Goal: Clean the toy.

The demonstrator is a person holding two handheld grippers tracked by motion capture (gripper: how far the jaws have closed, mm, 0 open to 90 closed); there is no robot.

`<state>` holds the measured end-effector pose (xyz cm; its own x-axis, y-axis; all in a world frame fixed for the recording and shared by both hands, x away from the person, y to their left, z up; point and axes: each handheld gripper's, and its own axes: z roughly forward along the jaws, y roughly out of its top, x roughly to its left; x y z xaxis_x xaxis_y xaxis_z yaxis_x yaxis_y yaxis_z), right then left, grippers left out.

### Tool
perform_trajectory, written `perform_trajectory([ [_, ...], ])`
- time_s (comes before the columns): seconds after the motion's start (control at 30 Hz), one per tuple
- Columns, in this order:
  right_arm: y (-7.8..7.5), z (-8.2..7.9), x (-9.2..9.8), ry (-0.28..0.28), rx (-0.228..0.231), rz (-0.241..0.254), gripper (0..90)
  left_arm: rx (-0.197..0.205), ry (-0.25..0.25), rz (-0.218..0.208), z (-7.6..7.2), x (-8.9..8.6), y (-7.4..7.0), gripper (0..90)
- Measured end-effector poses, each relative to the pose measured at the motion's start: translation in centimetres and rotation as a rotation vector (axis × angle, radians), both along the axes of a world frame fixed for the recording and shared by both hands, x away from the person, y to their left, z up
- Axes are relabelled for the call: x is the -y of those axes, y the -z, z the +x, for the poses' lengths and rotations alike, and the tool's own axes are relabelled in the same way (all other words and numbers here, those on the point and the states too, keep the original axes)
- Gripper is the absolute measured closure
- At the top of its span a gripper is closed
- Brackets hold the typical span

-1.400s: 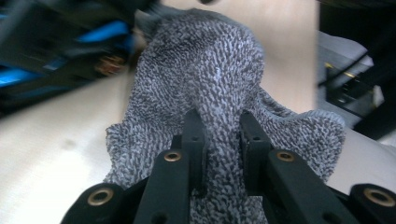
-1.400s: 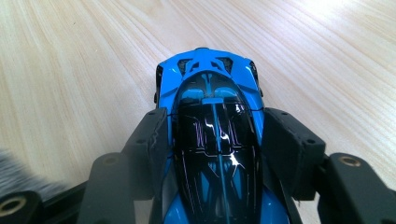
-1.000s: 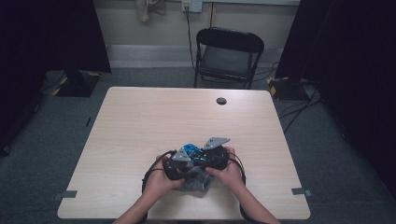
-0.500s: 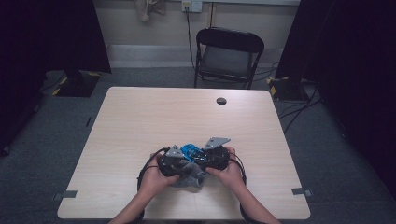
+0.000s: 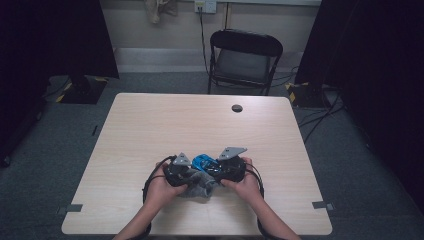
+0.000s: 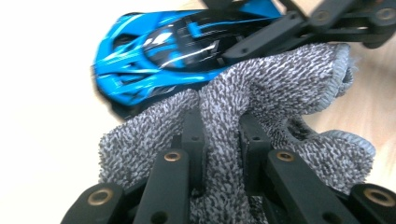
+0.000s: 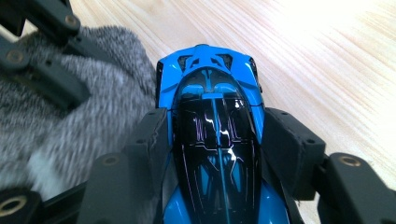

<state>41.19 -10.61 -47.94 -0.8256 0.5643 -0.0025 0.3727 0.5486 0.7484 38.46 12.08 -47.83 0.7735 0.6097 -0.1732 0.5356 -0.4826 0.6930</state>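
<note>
1. Things on the table (image 5: pixel 150 125): I count one blue toy car (image 5: pixel 204 161), one grey knitted cloth (image 5: pixel 200 185) and one small dark round disc (image 5: pixel 237 108) near the far edge, well apart from the rest.
2. Grippers: I count two, one in each hand, both low over the near middle of the table and close together.
3. Left gripper (image 6: pixel 223 135): I see its two black jaws pinched tight on a fold of the grey cloth (image 6: pixel 261 93), which bunches up between them and spills to both sides.
4. Left hand (image 5: pixel 162 187): I see it come in from the bottom edge, wrapped around the gripper body, forearm angled inward toward the middle.
5. Right gripper (image 7: pixel 217 135): its jaws clamp the toy car (image 7: pixel 215 116) from both sides, one pad on each flank, and the car's length runs along the jaws.
6. Right hand (image 5: pixel 245 182): it mirrors the left, curled around its gripper, forearm angled inward from the lower right.
7. Car's place: it sits at the near middle of the table, between the two grippers, with the cloth (image 7: pixel 70 126) touching its side and lying just nearer to me.
8. One folding chair (image 5: pixel 245 60) stands beyond the far edge of the table.
</note>
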Motion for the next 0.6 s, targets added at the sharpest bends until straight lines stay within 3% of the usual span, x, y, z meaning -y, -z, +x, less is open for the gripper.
perform_trajectory([
  [0.6,0.1,0.0,0.1,0.000,0.001,0.006,42.2,-0.017,-0.081,0.001,1.2,-2.1,-0.2,76.5],
])
